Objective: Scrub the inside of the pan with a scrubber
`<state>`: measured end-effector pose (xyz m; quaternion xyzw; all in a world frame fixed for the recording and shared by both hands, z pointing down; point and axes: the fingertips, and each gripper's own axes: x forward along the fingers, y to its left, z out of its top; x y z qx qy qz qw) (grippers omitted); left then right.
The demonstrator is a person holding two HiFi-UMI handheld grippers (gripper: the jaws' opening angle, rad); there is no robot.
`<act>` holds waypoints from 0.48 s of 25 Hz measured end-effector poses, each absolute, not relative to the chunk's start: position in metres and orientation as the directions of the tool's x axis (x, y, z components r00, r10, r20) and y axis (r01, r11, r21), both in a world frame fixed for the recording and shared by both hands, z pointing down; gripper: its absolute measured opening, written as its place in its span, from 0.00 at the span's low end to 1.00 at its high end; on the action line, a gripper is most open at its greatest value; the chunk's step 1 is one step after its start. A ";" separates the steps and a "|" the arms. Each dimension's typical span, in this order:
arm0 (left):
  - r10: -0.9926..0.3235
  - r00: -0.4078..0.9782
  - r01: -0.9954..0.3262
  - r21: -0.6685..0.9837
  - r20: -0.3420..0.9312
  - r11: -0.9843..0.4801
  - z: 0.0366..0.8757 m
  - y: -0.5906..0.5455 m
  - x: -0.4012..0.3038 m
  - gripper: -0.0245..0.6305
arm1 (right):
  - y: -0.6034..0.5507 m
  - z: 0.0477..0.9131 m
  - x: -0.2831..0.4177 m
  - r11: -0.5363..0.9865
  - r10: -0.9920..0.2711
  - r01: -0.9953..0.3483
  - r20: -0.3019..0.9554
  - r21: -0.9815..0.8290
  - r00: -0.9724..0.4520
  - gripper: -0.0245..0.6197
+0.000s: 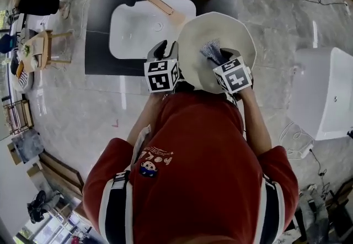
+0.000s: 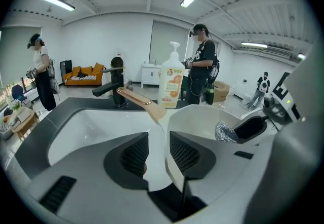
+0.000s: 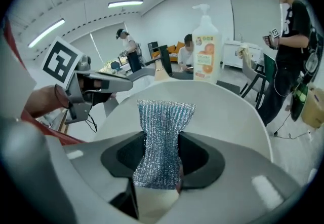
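Currently one pan (image 1: 212, 36), one scrubber (image 3: 164, 116): left gripper (image 2: 158, 142) gapes astride its rim, right gripper (image 3: 162, 154) clamps the scrubber.

Your left gripper (image 2: 158, 151) gapes astride the pan (image 2: 202, 116) rim; your right gripper (image 3: 162, 156) pinches the scrubber (image 3: 165, 119), both angled downward.

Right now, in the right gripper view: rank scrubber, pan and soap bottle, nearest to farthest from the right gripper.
1. scrubber: clamped in the right gripper, sticking out ahead of its jaws.
2. pan: white inside just beyond the jaws, behind the scrubber.
3. soap bottle: upright past the pan's far rim, right of centre.
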<state>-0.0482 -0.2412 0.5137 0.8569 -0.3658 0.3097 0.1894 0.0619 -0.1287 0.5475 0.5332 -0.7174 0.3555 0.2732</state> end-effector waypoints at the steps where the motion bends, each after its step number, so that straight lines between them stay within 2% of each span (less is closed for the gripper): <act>1: -0.521 0.548 -0.747 0.102 0.654 -0.657 0.506 -0.241 -0.049 0.24 | -0.130 0.540 0.066 0.159 -0.595 -0.962 0.756 -0.222 -0.273 0.37; 12: -0.596 0.654 -0.709 0.102 0.465 -0.698 0.424 -0.239 -0.017 0.24 | -0.142 0.464 0.118 0.014 -0.801 -0.980 0.585 -0.199 -0.130 0.37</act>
